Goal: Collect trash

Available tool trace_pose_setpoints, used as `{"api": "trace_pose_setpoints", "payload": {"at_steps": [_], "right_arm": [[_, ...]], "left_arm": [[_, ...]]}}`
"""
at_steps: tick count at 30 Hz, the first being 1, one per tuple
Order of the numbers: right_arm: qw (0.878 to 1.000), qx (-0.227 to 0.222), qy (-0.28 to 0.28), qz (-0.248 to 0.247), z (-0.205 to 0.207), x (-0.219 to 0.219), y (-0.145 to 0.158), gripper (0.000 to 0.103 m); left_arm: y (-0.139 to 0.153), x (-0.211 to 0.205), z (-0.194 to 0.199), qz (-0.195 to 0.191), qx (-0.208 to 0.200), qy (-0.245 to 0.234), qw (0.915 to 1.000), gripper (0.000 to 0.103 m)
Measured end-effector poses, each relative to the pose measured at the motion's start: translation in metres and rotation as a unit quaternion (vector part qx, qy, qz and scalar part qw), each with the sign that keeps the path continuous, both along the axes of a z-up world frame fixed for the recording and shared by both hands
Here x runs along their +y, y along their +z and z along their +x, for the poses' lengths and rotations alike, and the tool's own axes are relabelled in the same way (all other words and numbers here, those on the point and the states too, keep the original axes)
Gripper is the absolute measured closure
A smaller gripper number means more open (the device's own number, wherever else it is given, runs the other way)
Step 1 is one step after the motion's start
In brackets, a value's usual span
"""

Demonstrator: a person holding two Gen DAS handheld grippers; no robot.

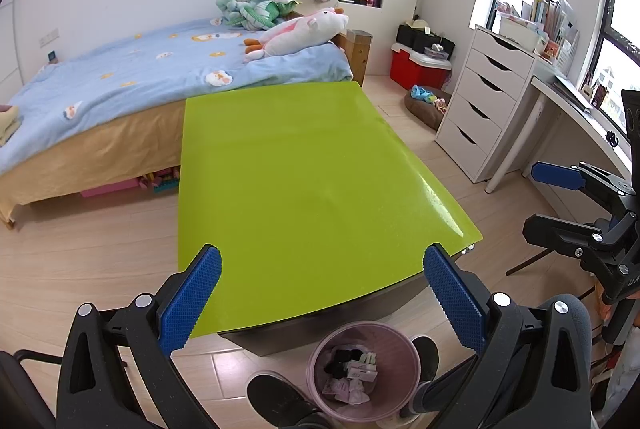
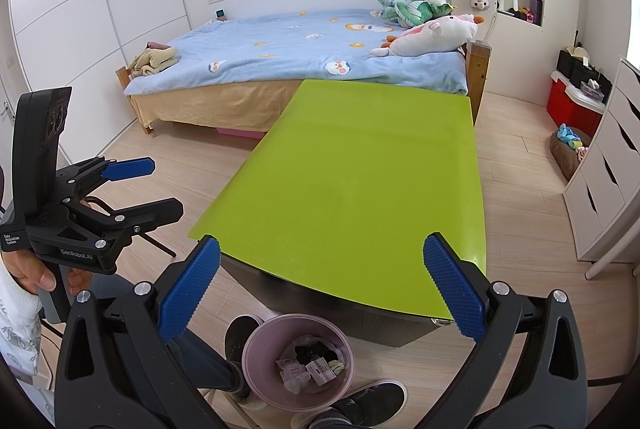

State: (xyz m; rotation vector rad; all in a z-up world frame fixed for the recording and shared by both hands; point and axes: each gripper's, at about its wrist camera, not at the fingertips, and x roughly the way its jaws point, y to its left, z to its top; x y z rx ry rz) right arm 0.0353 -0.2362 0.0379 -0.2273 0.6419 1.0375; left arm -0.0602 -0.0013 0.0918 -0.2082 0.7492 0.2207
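Pink trash bin (image 1: 362,369) sat on floor below table (image 1: 304,189) near edge, between shoes, wrappers (image 1: 360,369) inside. Left gripper (image 1: 322,289) gaped wide, empty; right gripper (image 2: 320,285) likewise. "GenRoboT.AI" read on left gripper body.

**Hidden and cut off**

The pink bin's (image 1: 362,369) near rim is cut by the picture's bottom edge; print on the wrappers inside (crumpled, overlapping) is too small to read. The worktop's (image 2: 360,181) front legs are hidden behind the gripper fingers (image 2: 188,289).
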Motion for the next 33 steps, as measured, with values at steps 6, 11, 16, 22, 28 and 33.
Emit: {"api": "trace_pose_setpoints", "payload": {"at_steps": [6, 11, 16, 22, 28, 33], "right_arm": [[1.0, 0.0, 0.0, 0.0, 0.0003, -0.0001, 0.0001, 0.003], [1.0, 0.0, 0.0, 0.0, -0.0001, -0.0001, -0.0001, 0.003], [1.0, 0.0, 0.0, -0.001, -0.0001, -0.0001, -0.0003, 0.003], [1.0, 0.001, 0.0, -0.002, 0.0011, -0.001, 0.0001, 0.003], [1.0, 0.002, -0.001, -0.002, 0.0011, -0.0012, -0.0004, 0.003], [1.0, 0.002, -0.002, -0.003, 0.0013, -0.0015, -0.002, 0.003]], "left_arm": [[0.0003, 0.0008, 0.001, 0.0, 0.001, -0.001, 1.0, 0.006], [0.0007, 0.0007, 0.0011, 0.0, 0.0, -0.001, 1.0, 0.006], [0.0004, 0.0006, 0.0011, 0.0, 0.001, 0.0, 1.0, 0.006], [-0.0014, -0.0012, -0.0015, -0.001, 0.002, -0.001, 1.0, 0.006], [-0.0032, -0.0028, -0.0033, -0.005, 0.0, -0.005, 1.0, 0.006], [-0.0067, -0.0048, -0.0029, 0.002, 0.001, -0.003, 1.0, 0.006]]}}
